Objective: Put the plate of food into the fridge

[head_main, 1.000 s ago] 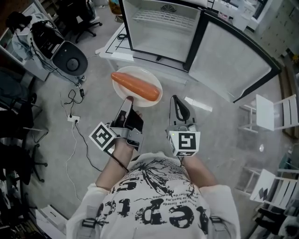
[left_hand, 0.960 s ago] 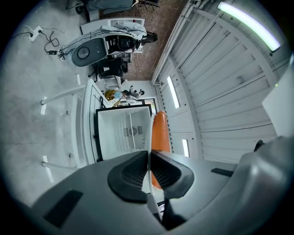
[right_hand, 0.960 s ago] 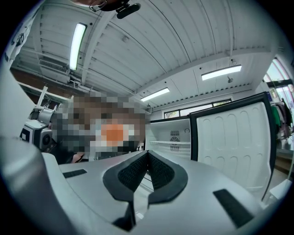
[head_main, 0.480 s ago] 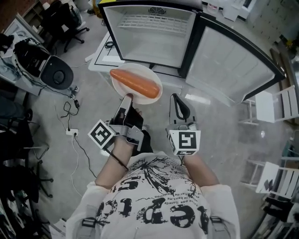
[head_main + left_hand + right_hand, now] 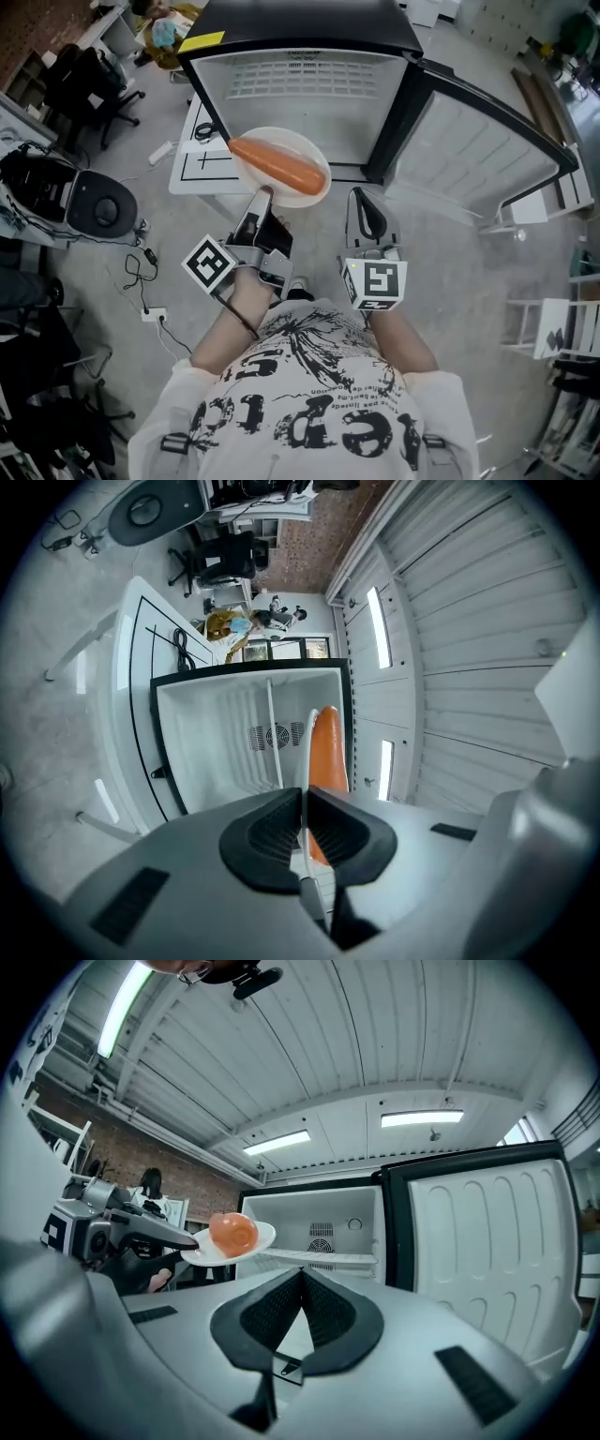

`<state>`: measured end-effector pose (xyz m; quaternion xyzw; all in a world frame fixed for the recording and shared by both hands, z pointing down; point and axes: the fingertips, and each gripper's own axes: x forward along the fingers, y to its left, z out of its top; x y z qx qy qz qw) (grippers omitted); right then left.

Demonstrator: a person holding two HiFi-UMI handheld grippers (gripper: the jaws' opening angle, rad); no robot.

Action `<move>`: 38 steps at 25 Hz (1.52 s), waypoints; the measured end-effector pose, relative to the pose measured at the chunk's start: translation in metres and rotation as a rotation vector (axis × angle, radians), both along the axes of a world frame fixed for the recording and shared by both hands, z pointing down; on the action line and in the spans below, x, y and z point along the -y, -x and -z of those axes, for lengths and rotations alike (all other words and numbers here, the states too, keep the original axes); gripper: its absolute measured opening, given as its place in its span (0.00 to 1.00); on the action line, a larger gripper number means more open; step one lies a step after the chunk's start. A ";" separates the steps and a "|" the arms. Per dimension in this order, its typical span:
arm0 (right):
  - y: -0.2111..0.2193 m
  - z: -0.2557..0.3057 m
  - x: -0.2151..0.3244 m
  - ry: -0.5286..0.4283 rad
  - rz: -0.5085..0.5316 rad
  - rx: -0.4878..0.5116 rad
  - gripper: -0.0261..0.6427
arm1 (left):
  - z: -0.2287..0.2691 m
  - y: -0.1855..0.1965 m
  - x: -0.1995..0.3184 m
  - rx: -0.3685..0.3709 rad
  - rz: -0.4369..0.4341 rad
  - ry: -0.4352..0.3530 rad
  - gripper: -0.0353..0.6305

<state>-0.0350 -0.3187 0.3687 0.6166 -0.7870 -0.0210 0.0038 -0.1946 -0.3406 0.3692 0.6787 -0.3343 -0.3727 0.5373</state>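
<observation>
A white plate (image 5: 292,145) carries one long orange carrot (image 5: 279,165). My left gripper (image 5: 262,194) is shut on the plate's near rim and holds it in the air just in front of the open fridge (image 5: 309,82). In the left gripper view the plate rim (image 5: 308,747) runs edge-on between the closed jaws, with the carrot (image 5: 328,752) beside it. The fridge's white inside has a wire shelf (image 5: 305,77). My right gripper (image 5: 355,196) is shut and holds nothing, to the right of the plate. From the right gripper view the plate (image 5: 251,1242) hangs at the left of the fridge opening (image 5: 323,1227).
The fridge door (image 5: 469,141) stands swung open to the right. A white platform (image 5: 197,159) lies left of the fridge. A round black device (image 5: 98,202), cables (image 5: 141,272) and office chairs (image 5: 89,89) are at the left. White chairs (image 5: 562,328) stand at the right.
The fridge has come nearer and now fills the top of the view. The plate with the carrot now sits over the fridge's lower front edge. Both grippers keep their hold and spacing.
</observation>
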 end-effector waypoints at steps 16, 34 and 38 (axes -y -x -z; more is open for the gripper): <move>0.034 -0.016 0.091 0.053 -0.087 -0.036 0.04 | -0.023 0.016 0.110 -0.042 -0.119 0.089 0.09; 0.017 -0.029 0.172 0.083 0.081 -0.003 0.04 | -0.015 -0.014 0.180 -0.038 0.002 0.105 0.09; 0.012 -0.032 0.184 0.093 0.103 0.003 0.04 | -0.015 -0.023 0.193 -0.031 0.017 0.114 0.09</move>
